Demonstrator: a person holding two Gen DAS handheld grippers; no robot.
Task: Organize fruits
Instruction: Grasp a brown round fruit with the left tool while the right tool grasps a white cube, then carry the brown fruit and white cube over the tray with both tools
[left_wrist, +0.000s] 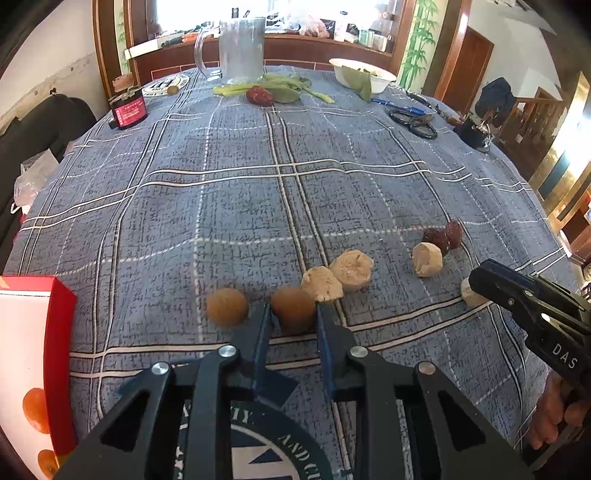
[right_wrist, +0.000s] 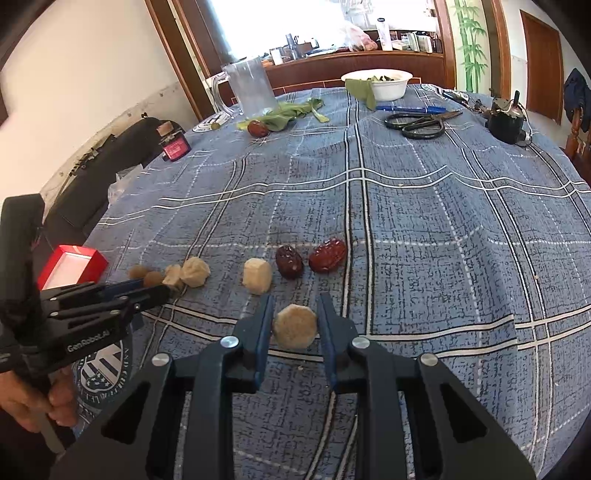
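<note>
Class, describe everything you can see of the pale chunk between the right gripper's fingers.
The pale chunk is a beige, roughly faceted lump with a dry, grainy, matte surface and a flat, many-sided face turned up toward the camera. It rests on the blue plaid tablecloth, nearer the camera than the other fruits. The right gripper is closed on it, a blue pad pressing each side. In the left wrist view only a pale edge shows beside that gripper. What fruit it is cannot be told.

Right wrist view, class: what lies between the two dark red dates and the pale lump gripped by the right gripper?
Bare checked tablecloth; nothing lies between the dates, lump and right gripper.
</note>
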